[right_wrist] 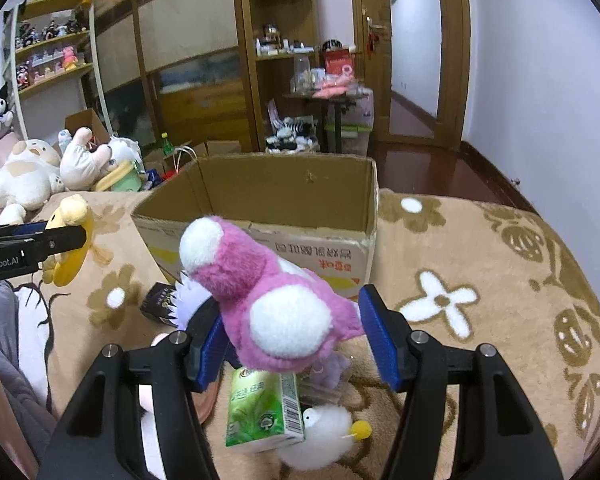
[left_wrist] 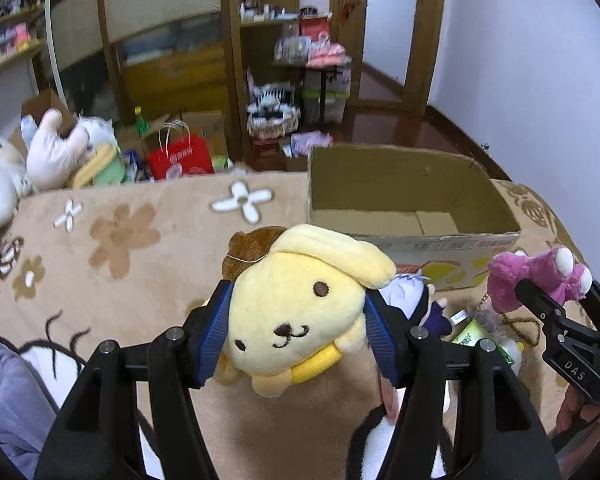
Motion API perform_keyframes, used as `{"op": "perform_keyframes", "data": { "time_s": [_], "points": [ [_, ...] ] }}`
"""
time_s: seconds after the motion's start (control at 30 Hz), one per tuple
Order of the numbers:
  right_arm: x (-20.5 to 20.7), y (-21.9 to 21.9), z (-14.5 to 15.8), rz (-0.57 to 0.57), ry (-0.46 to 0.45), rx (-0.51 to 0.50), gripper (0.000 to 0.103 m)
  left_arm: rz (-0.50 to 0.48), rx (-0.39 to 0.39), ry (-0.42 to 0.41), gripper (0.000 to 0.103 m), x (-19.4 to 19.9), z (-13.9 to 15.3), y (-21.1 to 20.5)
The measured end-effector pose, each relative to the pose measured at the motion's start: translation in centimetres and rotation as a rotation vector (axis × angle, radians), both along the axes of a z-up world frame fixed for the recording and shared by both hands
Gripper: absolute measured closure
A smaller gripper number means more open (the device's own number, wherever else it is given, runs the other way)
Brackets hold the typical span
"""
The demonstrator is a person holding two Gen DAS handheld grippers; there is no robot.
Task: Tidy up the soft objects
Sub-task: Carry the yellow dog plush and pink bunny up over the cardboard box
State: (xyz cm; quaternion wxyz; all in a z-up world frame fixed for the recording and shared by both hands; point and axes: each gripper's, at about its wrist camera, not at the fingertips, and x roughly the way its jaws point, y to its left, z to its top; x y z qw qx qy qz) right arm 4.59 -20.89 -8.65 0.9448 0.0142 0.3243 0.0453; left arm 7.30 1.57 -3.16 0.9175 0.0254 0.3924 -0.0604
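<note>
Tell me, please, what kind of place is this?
Most likely a bedroom or living room in a home. A flower-patterned plush blanket covers the soft surface, plush toys lie heaped at its far edge, wooden shelves hold figurines, and a wooden door opens onto a hallway.

The cardboard box (right_wrist: 260, 216) stands on the blanket (right_wrist: 480, 264). Before it, the left gripper (left_wrist: 296, 324) holds the dog plush (left_wrist: 296, 312); to its right, the right gripper (right_wrist: 292, 336) holds the bear plush (right_wrist: 268, 300) above a drink carton (right_wrist: 260, 408)
</note>
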Motion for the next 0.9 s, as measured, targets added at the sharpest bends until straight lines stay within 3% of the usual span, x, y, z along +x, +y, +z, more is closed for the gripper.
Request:
{"op": "perform_keyframes", "data": {
  "time_s": [0.17,0.4,0.9],
  "points": [
    [-0.7,0.0,1.5,-0.003,-0.055,0.004,0.038,-0.024,0.034,-0.092,0.041,-1.3,1.5,-1.0],
    [-1.0,-0.3,3.5,-0.013,-0.131,0.014,0.038,-0.038,0.009,-0.155,0.041,-1.4,3.4,-2.4],
    [1.6,0.2,7.6,0.030,-0.266,-0.003,0.038,-0.098,0.065,-0.273,0.041,2.5,6.5,-6.9]
  ]
}}
